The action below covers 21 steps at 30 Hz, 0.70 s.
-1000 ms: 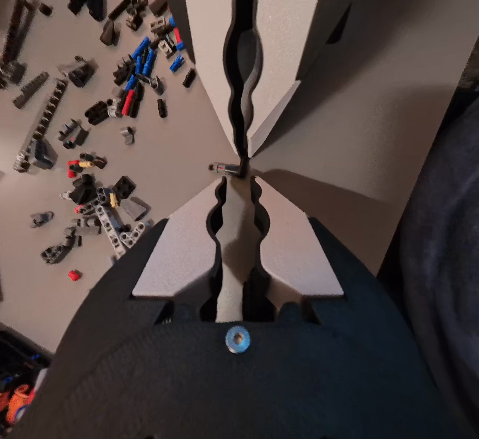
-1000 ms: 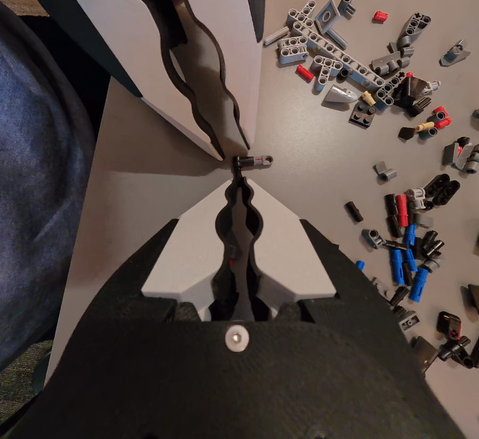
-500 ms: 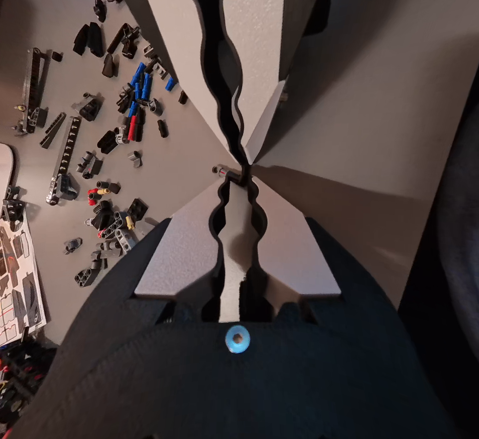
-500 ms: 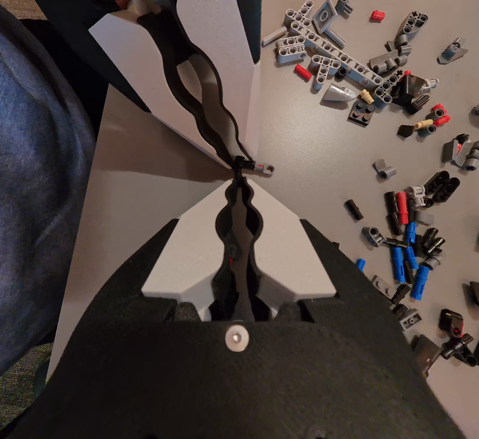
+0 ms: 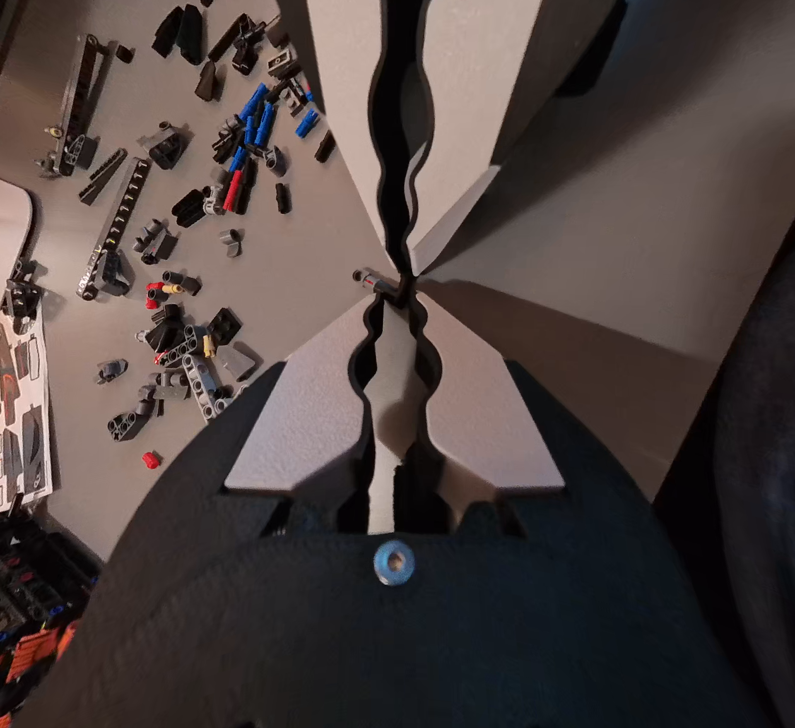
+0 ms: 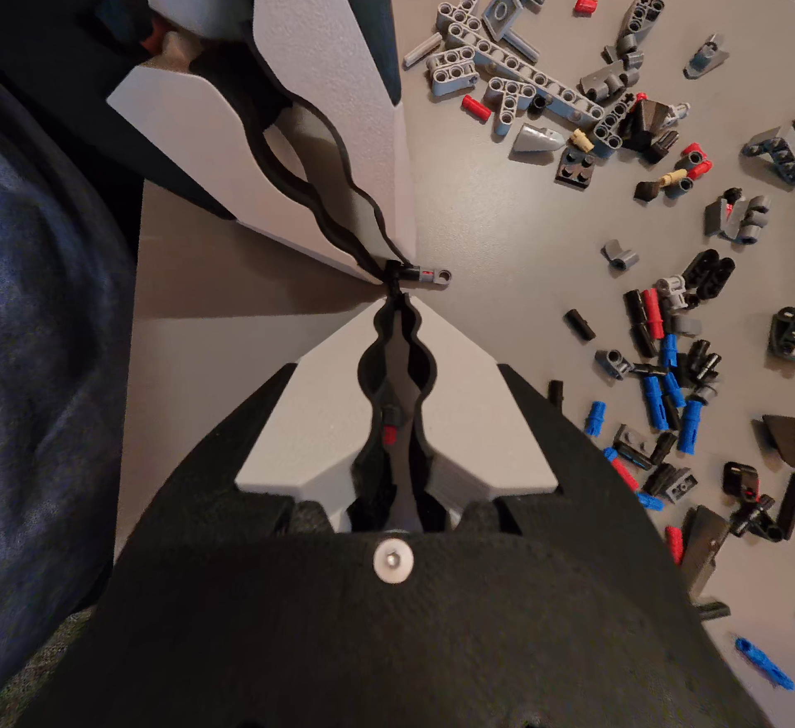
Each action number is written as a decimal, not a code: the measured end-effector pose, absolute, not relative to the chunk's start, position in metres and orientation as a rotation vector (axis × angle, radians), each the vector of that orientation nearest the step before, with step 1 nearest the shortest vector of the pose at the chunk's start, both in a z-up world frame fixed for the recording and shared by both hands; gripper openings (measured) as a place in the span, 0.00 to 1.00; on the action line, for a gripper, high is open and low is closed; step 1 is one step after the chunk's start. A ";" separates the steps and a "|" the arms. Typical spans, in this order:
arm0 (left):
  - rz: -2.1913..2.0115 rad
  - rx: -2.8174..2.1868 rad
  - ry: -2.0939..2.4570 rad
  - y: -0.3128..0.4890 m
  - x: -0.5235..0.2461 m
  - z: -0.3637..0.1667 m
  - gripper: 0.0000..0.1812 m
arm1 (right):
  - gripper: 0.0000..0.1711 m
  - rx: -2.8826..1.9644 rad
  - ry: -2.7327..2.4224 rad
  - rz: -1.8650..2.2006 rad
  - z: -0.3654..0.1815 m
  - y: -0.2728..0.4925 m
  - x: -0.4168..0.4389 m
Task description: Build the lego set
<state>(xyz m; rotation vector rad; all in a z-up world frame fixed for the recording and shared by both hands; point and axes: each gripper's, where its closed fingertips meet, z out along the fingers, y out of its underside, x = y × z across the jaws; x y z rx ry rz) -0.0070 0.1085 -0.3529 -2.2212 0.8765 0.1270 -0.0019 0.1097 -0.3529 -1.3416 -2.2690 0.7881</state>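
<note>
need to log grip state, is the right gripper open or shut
Shut: the right gripper has its fingertips pinched on the small black connector piece.

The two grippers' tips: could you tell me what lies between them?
A small black and grey connector piece, pinched at its black end, as both wrist views show.
</note>
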 end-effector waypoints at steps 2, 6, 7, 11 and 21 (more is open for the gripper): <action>0.129 -2.220 0.866 0.109 -0.007 -0.353 0.05 | 0.00 -1.356 -2.246 0.760 -0.353 0.110 -0.001; 0.125 -2.227 0.824 0.110 -0.007 -0.353 0.05 | 0.00 -1.385 -2.196 0.709 -0.353 0.110 -0.001; 0.123 -2.227 0.810 0.110 -0.007 -0.353 0.05 | 0.00 -1.385 -2.182 0.682 -0.353 0.111 -0.001; 0.122 -2.228 0.777 0.111 -0.007 -0.353 0.05 | 0.00 -1.395 -2.132 0.632 -0.353 0.111 0.000; 0.101 -2.232 0.681 0.113 -0.006 -0.353 0.05 | 0.00 -1.427 -2.033 0.595 -0.352 0.113 0.000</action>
